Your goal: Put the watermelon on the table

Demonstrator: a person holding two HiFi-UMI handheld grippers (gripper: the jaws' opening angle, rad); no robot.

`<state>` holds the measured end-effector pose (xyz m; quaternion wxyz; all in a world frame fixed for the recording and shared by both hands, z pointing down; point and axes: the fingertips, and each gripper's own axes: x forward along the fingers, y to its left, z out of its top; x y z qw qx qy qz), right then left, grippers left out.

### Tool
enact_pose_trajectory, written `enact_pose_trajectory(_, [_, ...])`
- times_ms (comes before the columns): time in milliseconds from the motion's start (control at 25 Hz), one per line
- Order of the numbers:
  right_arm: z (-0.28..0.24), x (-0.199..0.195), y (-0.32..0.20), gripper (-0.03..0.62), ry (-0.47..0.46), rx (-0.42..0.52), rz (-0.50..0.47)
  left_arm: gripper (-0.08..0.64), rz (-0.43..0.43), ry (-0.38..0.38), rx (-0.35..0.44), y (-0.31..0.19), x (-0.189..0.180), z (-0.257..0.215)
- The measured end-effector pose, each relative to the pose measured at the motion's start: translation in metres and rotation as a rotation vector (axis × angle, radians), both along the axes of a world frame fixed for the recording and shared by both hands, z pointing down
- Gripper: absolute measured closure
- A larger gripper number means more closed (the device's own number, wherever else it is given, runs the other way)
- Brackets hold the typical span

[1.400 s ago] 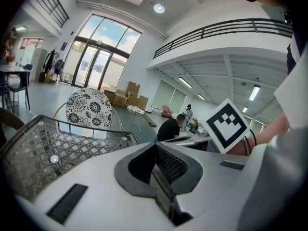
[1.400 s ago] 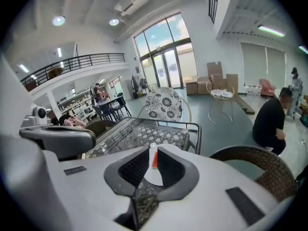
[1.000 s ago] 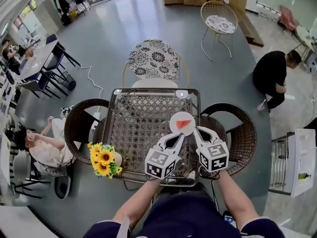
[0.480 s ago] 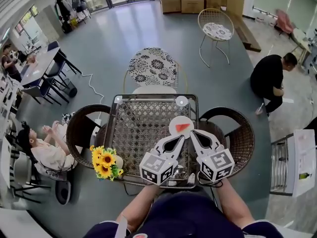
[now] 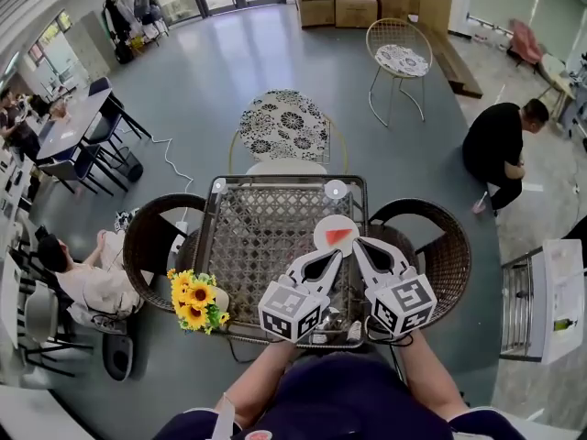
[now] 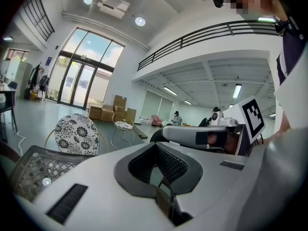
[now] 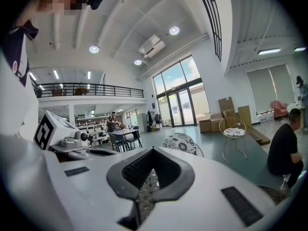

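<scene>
A red watermelon slice (image 5: 340, 235) lies on a round white plate (image 5: 323, 235) on the right part of the wire-mesh table (image 5: 261, 214). My left gripper (image 5: 331, 254) hovers just on the near side of the plate, shut, with nothing between its jaws. My right gripper (image 5: 359, 244) hangs beside it at the plate's right edge, shut and empty too. In the left gripper view the left gripper (image 6: 158, 146) points level across the room; the right gripper view shows the right gripper (image 7: 153, 149) the same way. Neither gripper view shows the watermelon.
A bunch of sunflowers (image 5: 193, 299) sits at the table's near left corner. Dark wicker chairs stand left (image 5: 151, 236) and right (image 5: 445, 246), a flower-patterned chair (image 5: 284, 117) beyond. One person crouches at the right (image 5: 500, 145), another sits at the left (image 5: 83, 282).
Both grippers have come up and back toward me and look larger in the head view. The watermelon stays on its plate.
</scene>
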<state>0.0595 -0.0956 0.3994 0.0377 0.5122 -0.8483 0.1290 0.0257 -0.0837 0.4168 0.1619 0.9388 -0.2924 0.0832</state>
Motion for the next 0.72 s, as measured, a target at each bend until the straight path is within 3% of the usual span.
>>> enact_pose_trajectory(720, [-0.0039,-0.0012,-0.0007,0.588,0.004,0.000,0.000,0.557,0.003,0.014,-0.008,0.0004,-0.0011,-0.0032])
